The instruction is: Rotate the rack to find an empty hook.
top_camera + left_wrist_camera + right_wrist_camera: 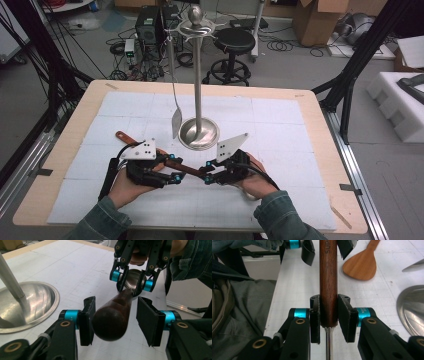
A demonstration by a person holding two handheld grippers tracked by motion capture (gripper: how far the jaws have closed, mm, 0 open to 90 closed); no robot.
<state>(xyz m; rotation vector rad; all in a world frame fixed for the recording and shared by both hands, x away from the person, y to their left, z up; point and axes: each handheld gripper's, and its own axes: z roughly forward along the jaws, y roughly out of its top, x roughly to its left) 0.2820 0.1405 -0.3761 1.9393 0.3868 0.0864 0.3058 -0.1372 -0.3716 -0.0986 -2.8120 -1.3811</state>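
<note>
Nearest, at the table's (60, 150) front edge: two hands, one gripper each, jaws facing one another. Right gripper (329, 315) pinched on the ladle (187, 167), pads tight against both sides of the dark wooden handle just where it meets the metal stem. Stem running back under that gripper; steel bowl (132, 280) glimpsed behind its jaws from the left gripper view. Left gripper (115, 322) spread, jaws straddling the handle's rounded butt end; one pad just beside the wood, the other clearly off it, so no squeeze there. Ladle held level above the white mat, bridging the gap between the two grippers. Beyond the left gripper, flat on the mat: a wooden spatula (362, 265), apart from both tools. Farther on, past the gap between the grippers: the stand's round steel base (199, 132), pole upright. Beside the pole, on the left gripper's side: a metal turner (176, 122) hanging from the top hooks, blade low, near the base.
</note>
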